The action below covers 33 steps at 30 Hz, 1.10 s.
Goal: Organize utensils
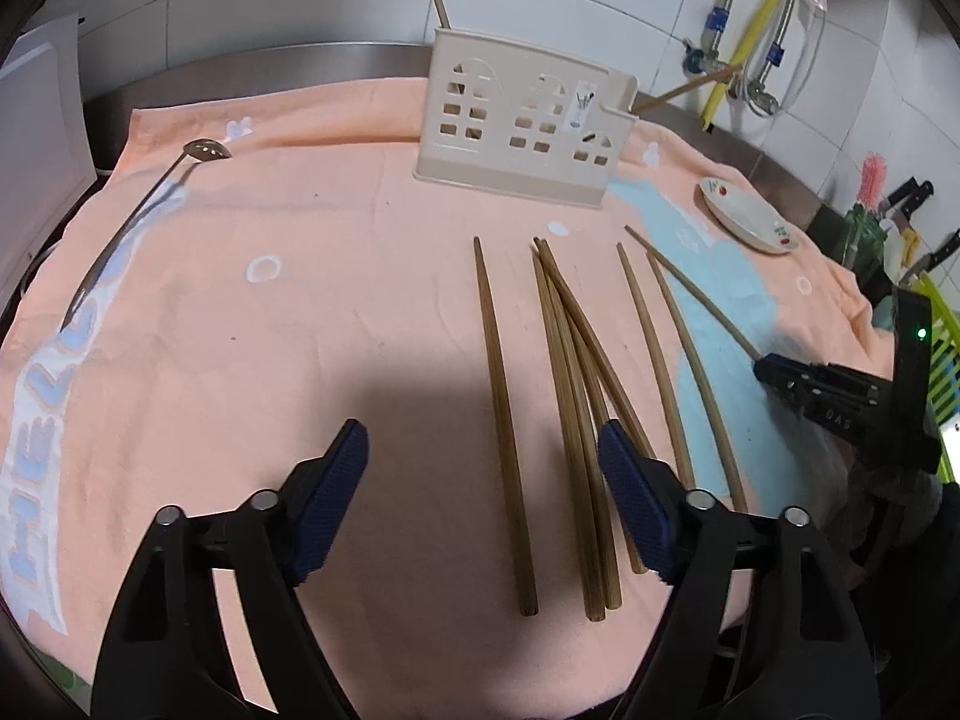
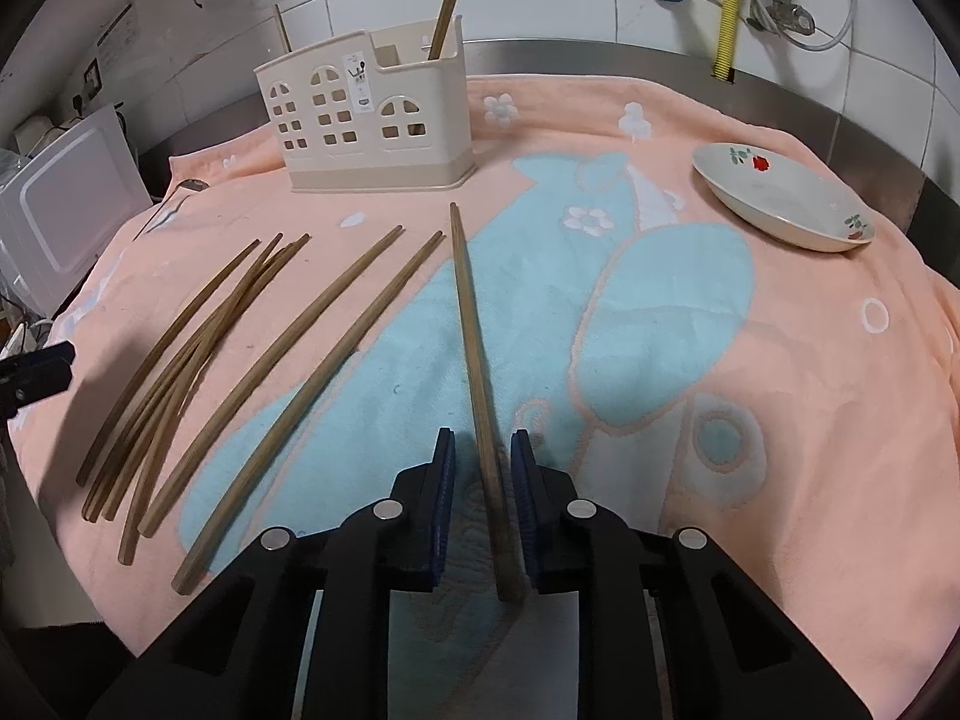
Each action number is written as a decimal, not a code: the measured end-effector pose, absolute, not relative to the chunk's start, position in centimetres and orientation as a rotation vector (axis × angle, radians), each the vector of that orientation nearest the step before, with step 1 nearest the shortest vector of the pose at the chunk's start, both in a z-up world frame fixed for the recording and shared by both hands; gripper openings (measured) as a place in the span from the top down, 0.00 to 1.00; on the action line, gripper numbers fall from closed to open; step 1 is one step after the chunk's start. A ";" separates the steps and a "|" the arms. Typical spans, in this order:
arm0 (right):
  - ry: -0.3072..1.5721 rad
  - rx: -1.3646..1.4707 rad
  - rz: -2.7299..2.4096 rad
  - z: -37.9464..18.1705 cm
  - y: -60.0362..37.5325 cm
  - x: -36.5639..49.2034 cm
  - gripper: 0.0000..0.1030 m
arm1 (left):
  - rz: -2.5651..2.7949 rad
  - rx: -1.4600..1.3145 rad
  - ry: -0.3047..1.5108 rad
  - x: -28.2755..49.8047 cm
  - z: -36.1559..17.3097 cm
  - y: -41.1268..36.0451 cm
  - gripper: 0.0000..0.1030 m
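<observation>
My right hand-held gripper (image 2: 483, 468) brackets one chopstick (image 2: 474, 360), jaws narrow, not visibly pinching. My left hand-held gripper (image 1: 483, 462) gapes wide over the loose chopsticks (image 1: 570, 420), destined for the holder (image 1: 522, 132).

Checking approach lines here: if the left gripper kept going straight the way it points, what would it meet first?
Most likely the lone chopstick lying between the open left gripper fingers, on the towel. The bundle of chopsticks sits by its right finger, so depth leaves some doubt.
</observation>
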State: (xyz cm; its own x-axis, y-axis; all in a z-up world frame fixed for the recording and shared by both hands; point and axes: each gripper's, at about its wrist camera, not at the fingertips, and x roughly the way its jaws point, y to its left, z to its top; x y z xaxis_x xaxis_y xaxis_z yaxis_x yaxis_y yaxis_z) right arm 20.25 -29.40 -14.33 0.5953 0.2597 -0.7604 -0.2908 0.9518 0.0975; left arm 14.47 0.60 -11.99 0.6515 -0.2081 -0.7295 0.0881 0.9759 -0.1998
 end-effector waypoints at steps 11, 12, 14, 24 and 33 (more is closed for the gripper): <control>0.869 -0.048 0.297 -14.3 -29.3 20.2 0.87 | -0.193 -0.169 0.919 16.2 -14.4 -0.7 0.73; 0.866 -0.054 0.296 -14.3 -29.3 20.1 0.87 | -0.192 -0.171 0.926 16.4 -14.7 -0.8 0.75; 0.863 -0.058 0.292 -14.3 -29.3 20.0 0.87 | -0.187 -0.174 0.934 16.6 -15.0 -1.0 0.80; 0.851 -0.047 0.282 -14.3 -29.4 19.9 0.91 | -0.124 -0.088 0.923 16.9 -15.1 -2.3 0.86; 0.846 -0.037 0.277 -14.2 -29.5 19.5 0.92 | -0.090 -0.040 0.936 17.0 -14.9 -2.7 0.92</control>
